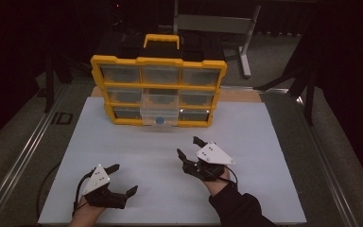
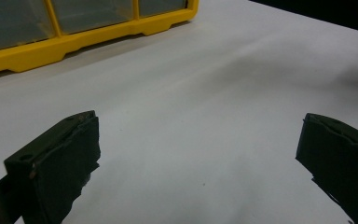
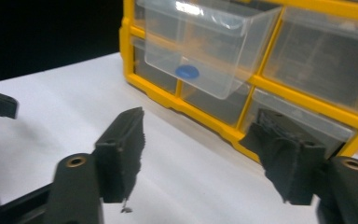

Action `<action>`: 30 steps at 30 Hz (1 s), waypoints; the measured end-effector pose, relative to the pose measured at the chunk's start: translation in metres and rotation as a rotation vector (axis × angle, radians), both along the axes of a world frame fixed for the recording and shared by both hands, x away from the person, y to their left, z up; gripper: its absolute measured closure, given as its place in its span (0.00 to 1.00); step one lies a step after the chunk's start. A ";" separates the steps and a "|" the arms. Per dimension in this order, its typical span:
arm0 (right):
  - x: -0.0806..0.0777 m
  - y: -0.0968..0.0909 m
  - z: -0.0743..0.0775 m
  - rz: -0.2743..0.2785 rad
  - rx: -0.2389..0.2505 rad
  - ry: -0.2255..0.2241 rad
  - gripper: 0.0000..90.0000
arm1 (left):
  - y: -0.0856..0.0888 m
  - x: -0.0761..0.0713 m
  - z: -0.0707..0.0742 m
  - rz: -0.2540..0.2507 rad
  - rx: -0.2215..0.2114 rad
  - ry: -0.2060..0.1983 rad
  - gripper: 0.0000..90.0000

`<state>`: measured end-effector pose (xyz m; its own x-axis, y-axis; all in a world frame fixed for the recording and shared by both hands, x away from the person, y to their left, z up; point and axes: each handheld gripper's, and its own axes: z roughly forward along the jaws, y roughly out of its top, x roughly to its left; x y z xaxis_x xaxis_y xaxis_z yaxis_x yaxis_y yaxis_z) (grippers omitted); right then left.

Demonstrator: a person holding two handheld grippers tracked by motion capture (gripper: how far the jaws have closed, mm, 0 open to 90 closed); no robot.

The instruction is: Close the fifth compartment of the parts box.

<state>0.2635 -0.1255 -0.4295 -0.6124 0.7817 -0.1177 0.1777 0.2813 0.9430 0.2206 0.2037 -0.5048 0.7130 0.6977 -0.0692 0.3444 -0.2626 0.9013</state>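
Observation:
A yellow organiser (image 1: pixel 159 90) with clear drawers stands at the far middle of the white board (image 1: pixel 246 142). Its middle drawer (image 1: pixel 159 109) is pulled out toward me, and a small blue round piece (image 1: pixel 160 120) lies inside it; the same drawer (image 3: pixel 205 46) and blue piece (image 3: pixel 187 72) appear in the right gripper view. My right gripper (image 1: pixel 190 146) hovers in front of the organiser, jaws apart with nothing between them. My left gripper (image 1: pixel 123 178) rests low near the board's front left, open and empty. Its fingers (image 2: pixel 60 158) frame bare board.
Metal rails (image 1: pixel 23 156) run along both sides of the board. A grey metal stand (image 1: pixel 243 42) sits behind the organiser at the back right. Dark curtains close off the surroundings. The organiser's lower edge (image 2: pixel 74 39) lies ahead of the left gripper.

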 end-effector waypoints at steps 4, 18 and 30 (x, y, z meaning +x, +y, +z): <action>0.006 0.005 -0.005 -0.032 -0.016 0.009 0.49 | 0.000 0.000 0.000 0.000 0.002 0.000 0.00; 0.022 0.024 -0.015 -0.053 -0.038 0.029 0.87 | 0.000 0.000 0.000 0.000 0.002 0.000 0.00; 0.037 0.033 -0.018 -0.008 -0.058 0.068 1.00 | 0.000 0.000 0.000 -0.001 -0.001 0.000 0.00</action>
<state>0.3005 -0.0928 -0.4479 -0.6146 0.7795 -0.1213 0.2431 0.3334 0.9109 0.2205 0.2038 -0.5049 0.7140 0.6967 -0.0698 0.3440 -0.2622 0.9016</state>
